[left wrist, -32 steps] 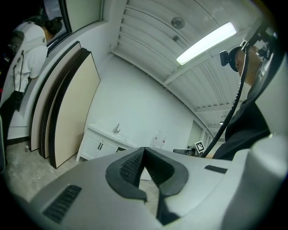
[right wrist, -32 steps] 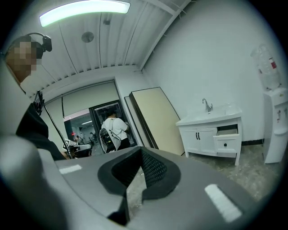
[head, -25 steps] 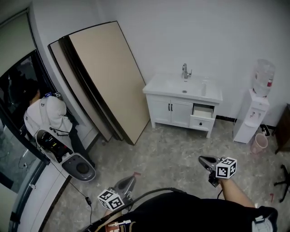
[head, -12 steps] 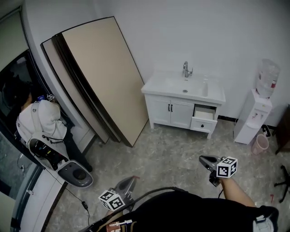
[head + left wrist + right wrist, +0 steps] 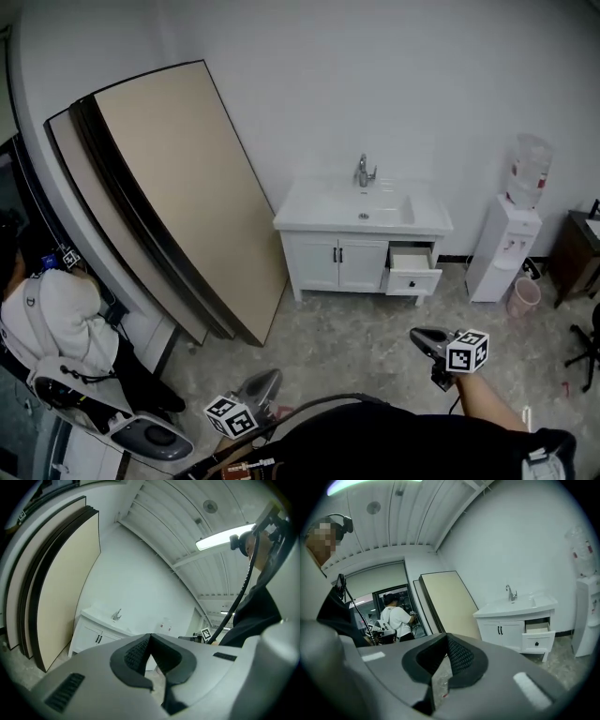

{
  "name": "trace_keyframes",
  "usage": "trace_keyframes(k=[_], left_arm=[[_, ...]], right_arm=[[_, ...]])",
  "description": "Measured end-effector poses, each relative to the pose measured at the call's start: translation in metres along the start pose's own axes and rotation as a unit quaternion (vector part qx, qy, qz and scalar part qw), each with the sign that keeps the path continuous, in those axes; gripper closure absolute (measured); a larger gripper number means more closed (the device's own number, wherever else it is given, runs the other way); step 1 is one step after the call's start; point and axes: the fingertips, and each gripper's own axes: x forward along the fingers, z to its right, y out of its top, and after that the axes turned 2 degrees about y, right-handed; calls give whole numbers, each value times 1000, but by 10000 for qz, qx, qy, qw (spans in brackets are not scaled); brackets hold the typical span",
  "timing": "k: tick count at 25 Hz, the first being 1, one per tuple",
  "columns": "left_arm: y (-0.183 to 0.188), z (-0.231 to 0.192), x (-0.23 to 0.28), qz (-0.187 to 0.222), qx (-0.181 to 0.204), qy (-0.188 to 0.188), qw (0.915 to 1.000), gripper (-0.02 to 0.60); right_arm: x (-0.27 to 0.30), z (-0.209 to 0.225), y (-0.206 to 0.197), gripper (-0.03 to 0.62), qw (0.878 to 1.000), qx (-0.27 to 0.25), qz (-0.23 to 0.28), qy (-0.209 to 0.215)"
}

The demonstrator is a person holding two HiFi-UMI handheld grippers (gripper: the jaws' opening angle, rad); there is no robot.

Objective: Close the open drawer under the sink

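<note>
You are standing in a plain room with a grey, stone-patterned floor (image 5: 366, 342) and a bare white wall (image 5: 394, 84) ahead of you. Against the foot of that wall stands a white cabinet (image 5: 323, 262) with a white sink (image 5: 370, 208) set into its top and a metal tap (image 5: 363, 172) at the back edge. The cabinet has two closed doors (image 5: 337, 265) with dark handles. The drawer (image 5: 413, 267) sits at the cabinet's right end, just under the countertop, and it is pulled out, its front with a dark knob standing clear of the cabinet face.

To the left of the cabinet, several large flat boards (image 5: 178, 187), beige with dark edges, lean against the wall. To the right of the cabinet stands a white water cooler (image 5: 500, 251) with a clear bottle (image 5: 528, 171) on top, and a pale pink bin (image 5: 522, 297) is on the floor just beside it. A person in a white top (image 5: 52, 314) is at the far left edge of the floor.

Your left gripper (image 5: 272, 375) and your right gripper (image 5: 418, 334) both hang over the near floor, well apart from the cabinet. Each has its jaws closed together with nothing between them.
</note>
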Motion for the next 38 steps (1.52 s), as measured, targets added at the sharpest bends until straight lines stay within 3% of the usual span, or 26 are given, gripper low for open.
trace_keyframes(k=[5, 12, 17, 22, 31, 38], left_arm=[[29, -46, 4, -121, -45, -204, 9997, 584], [30, -82, 15, -103, -225, -242, 9994, 584], [34, -104, 38, -147, -237, -5, 9996, 584], [47, -117, 88, 129, -58, 347, 9993, 584], [75, -96, 214, 327, 184, 803, 9961, 584], [74, -96, 294, 33, 210, 905, 9957, 584]], right_arm=[[39, -14, 4, 592, 9997, 4, -174, -178], [66, 4, 11, 592, 9992, 23, -223, -340], [102, 34, 18, 592, 9996, 92, -270, -39], [130, 98, 38, 592, 9991, 13, -261, 330], [145, 226, 120, 592, 9963, -108, -225, 820], [153, 297, 128, 592, 9954, 39, -251, 927]])
